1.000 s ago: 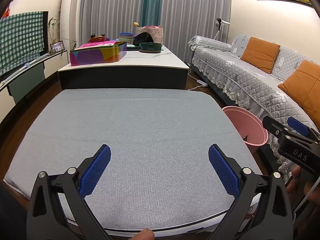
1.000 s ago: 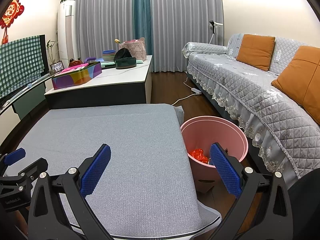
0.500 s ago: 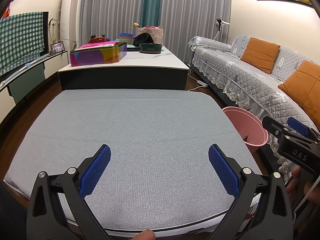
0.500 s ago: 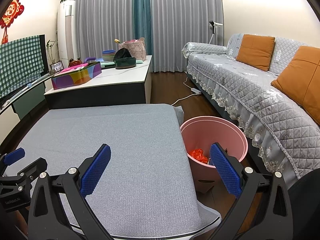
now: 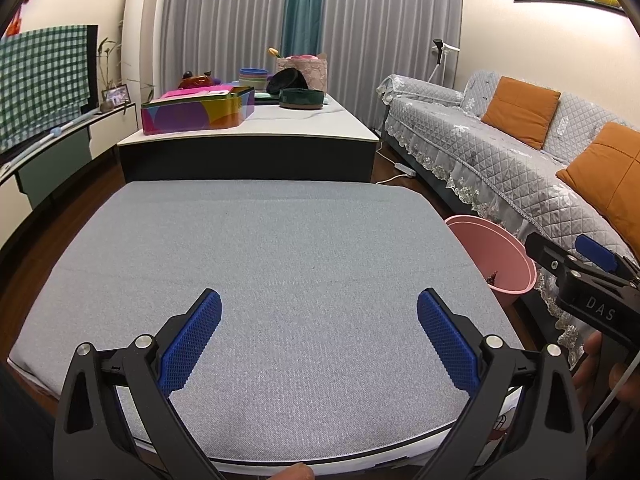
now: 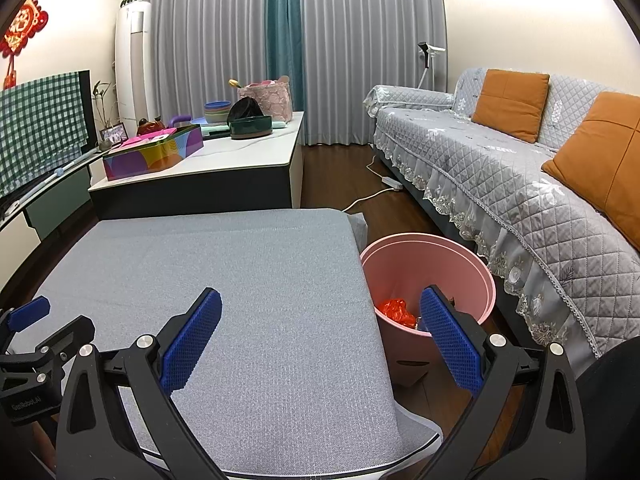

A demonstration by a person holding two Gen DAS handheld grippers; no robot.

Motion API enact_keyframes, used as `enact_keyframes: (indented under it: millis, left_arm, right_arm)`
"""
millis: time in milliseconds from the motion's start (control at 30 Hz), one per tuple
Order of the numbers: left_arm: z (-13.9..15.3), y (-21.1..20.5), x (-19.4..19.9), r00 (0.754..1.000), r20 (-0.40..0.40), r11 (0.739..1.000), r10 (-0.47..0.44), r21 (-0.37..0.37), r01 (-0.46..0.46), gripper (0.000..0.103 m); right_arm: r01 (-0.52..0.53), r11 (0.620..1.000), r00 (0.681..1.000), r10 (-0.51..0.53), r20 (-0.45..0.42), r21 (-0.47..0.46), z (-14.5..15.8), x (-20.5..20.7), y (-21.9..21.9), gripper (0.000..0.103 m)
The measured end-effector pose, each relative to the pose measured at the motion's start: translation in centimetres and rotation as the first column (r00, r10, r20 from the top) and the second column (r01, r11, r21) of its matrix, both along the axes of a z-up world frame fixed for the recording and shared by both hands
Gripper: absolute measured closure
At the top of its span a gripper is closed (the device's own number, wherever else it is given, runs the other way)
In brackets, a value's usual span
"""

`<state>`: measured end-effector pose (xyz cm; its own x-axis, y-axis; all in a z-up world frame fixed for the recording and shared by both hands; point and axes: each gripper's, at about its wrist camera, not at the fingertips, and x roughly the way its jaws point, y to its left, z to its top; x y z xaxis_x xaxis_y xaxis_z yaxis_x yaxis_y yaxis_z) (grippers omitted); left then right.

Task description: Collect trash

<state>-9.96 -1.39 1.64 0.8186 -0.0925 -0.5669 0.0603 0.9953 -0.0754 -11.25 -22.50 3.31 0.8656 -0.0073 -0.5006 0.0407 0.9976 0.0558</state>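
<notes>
- The left gripper, black-framed with blue textured pads, hovers low over the grey woven-fabric table cover; its jaws are spread wide and hold nothing.
- In the left wrist view, the round pink plastic bin stands at about 3 o'clock, just beside the right edge of the cover.
- The right gripper is of the same build; its jaws are also spread wide and empty.
- In the right wrist view, its left pad lies over the grey cover, while its right pad sits in front of the bin's opening at about 4 o'clock.
- The crumpled orange-red piece of trash lies at the bottom inside the bin, with a small dark scrap beside it that is too small to make out.
- Each gripper shows in the other's view: the right one at the far right edge, around 4 o'clock, and the left one at the far left edge, around 8 o'clock.
- At 12 o'clock beyond the cover stands a white-topped dark-sided low table, carrying a multicoloured rectangular tin box and a dark green round bowl.
- A grey quilted sofa with orange square cushions runs along the right side, from 1 to 3 o'clock, near the bin.
</notes>
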Motion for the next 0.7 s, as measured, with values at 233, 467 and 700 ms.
enact_keyframes:
  millis: [233, 467, 700]
  left_arm:
    - [0.03, -0.28, 0.05, 1.0, 0.001, 1.0, 0.008, 0.014, -0.008, 0.008]
    - [0.06, -0.55, 0.17, 1.0, 0.012, 0.999, 0.023, 0.033, -0.024, 0.008]
    - [-0.05, -0.62, -0.02, 1.0, 0.019, 1.0, 0.005, 0.022, -0.005, 0.008]
  right_arm:
    - [-0.003, 1.0, 1.0, 0.003, -0.004, -0.006, -0.01, 0.06, -0.02, 0.005]
    - [0.001, 1.0, 1.0, -0.001, -0.005, -0.002, -0.07, 0.08, 0.03, 0.005]
    - [-0.002, 1.0, 1.0, 0.002, 0.0, 0.0, 0.04, 0.04, 0.23, 0.005]
